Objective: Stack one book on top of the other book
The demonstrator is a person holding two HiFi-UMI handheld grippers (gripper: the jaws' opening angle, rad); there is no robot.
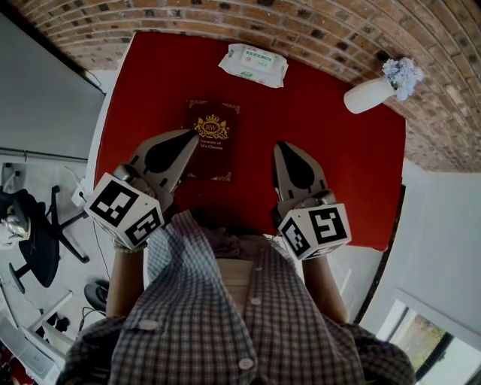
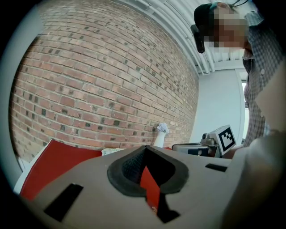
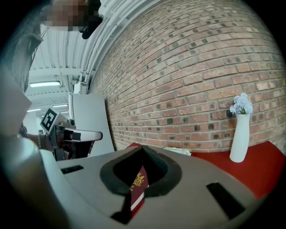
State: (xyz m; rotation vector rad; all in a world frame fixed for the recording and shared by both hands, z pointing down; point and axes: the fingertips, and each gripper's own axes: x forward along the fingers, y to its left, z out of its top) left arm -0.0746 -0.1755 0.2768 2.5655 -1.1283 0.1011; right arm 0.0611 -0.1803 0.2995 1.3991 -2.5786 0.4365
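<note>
Firstly, a red table, set against a brick wall. Next, the left gripper and right gripper, both held above the table's near half, jaws pressed together with nothing in them. Then a maroon book with a gold crest, lying flat on the table ahead of the two grippers, its left edge under the left gripper's tip. Wipes pack, beyond the book. White vase with pale flowers, far right corner.

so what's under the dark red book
From above, only the red table shows around the book. The book's own cover hides whatever lies directly beneath it, so a second book there cannot be confirmed.
</note>
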